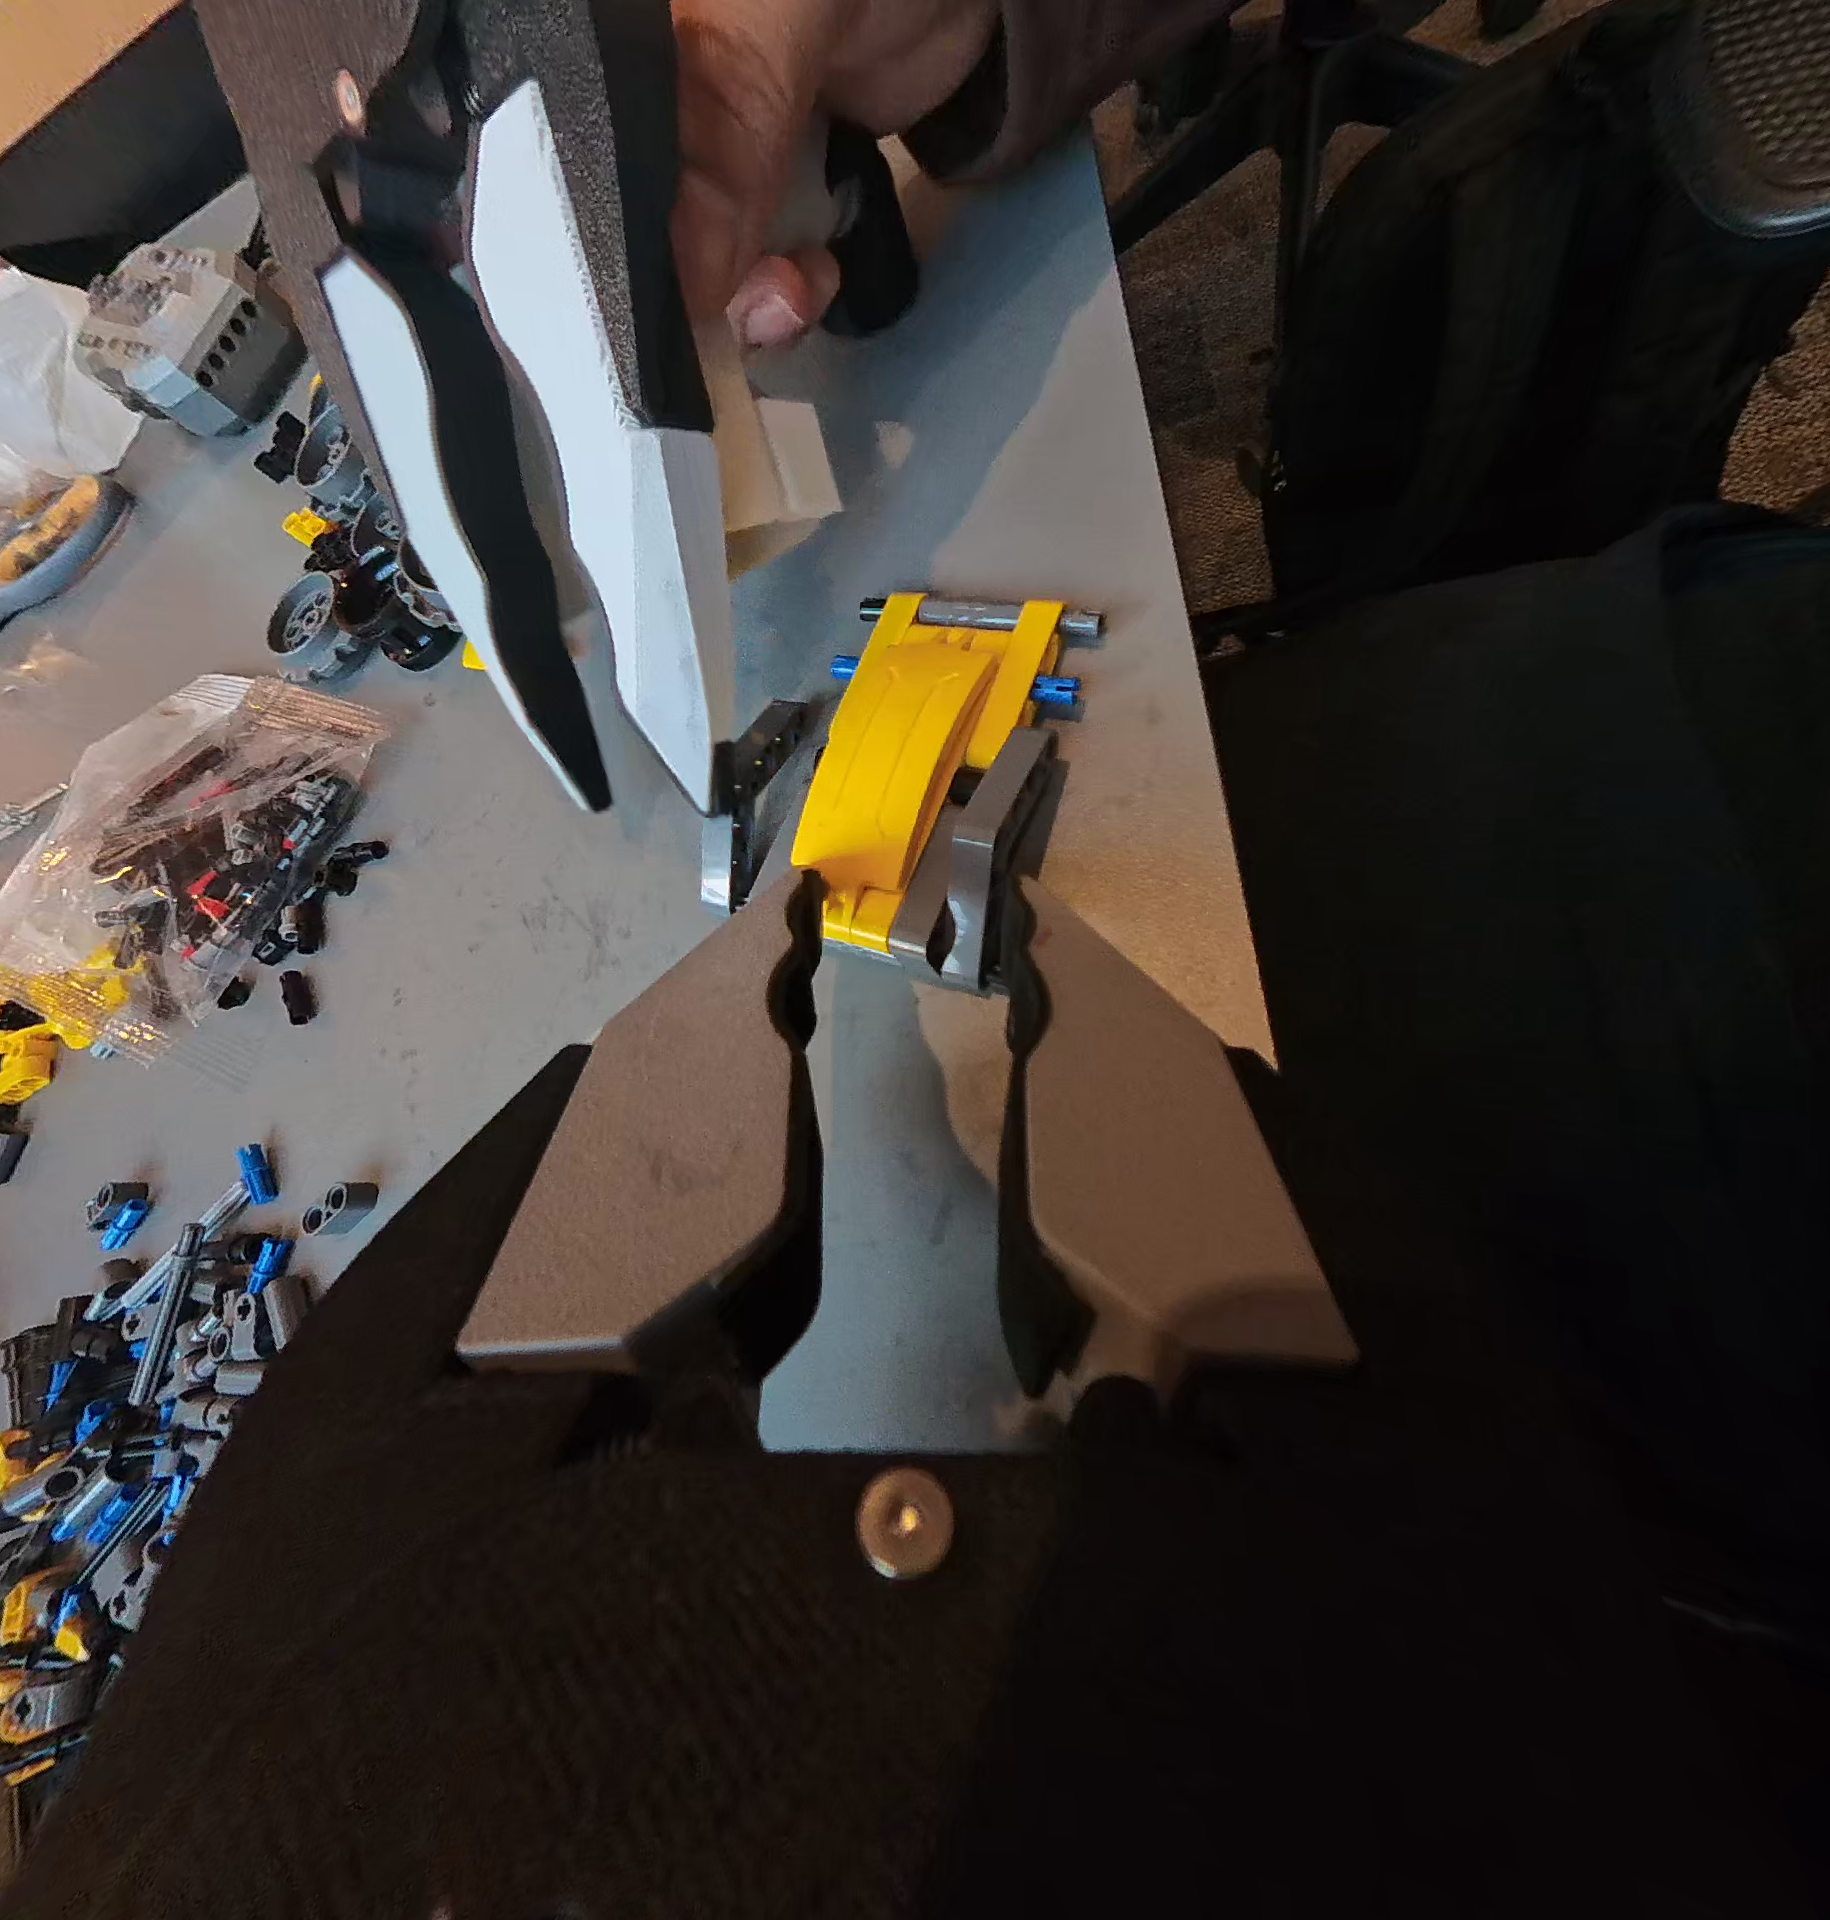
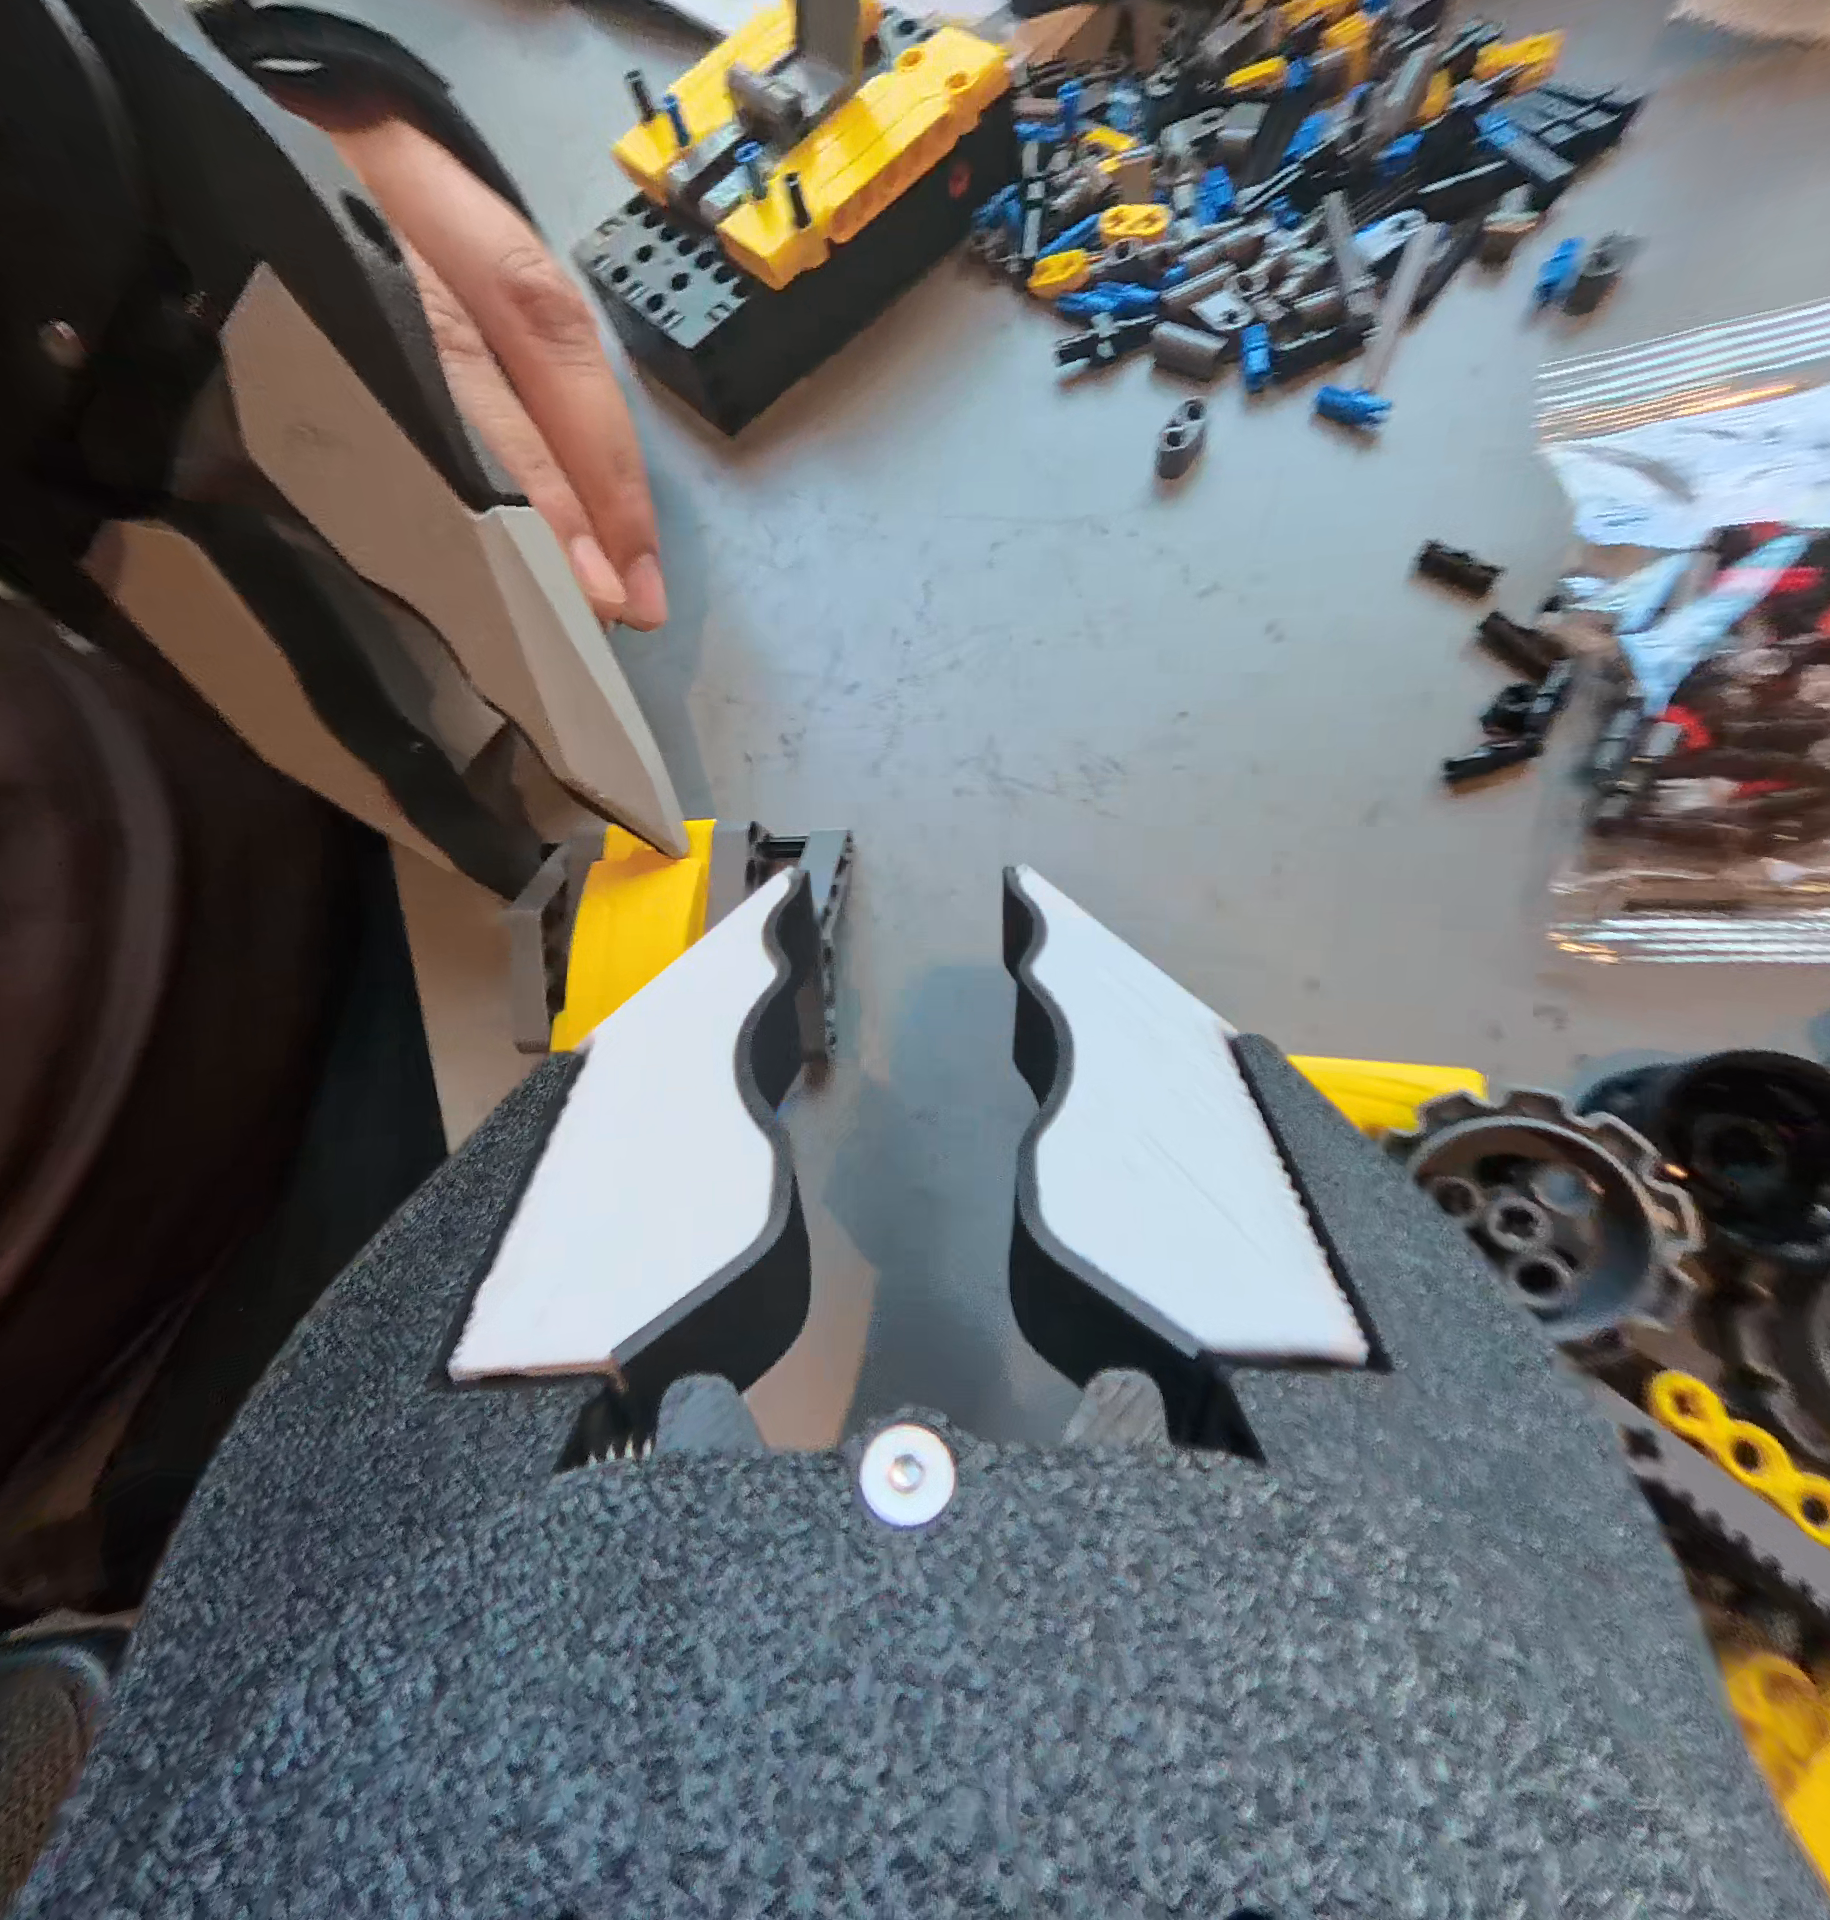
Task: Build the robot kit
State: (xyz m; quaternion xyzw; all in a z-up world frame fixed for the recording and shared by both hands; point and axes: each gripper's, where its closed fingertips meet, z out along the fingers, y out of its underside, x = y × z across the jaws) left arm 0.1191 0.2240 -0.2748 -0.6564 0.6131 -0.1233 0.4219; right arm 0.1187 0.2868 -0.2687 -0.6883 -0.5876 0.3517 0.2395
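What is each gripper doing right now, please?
Left gripper: shut on the yellow-and-grey brick assembly.
Right gripper: open, empty, one fingertip beside that assembly.

Matte grey tabletop (image 1: pixel 537 914), scuffed, with its corner toward the right of the left wrist view. Past the edge lies mottled brown carpet floor (image 1: pixel 1181 343). Black mesh-back office chair (image 1: pixel 1784 114) upper right, with dark metal chair legs (image 1: pixel 1295 208) beside it. Soft, even light casts faint shadows on the table.

An office-like workspace. A smooth grey tabletop (image 1: pixel 537 935) carries loose plastic building-toy parts (image 2: pixel 1254 208); a black mesh office chair (image 1: pixel 1773 114) stands on brown carpet (image 1: pixel 1191 343).
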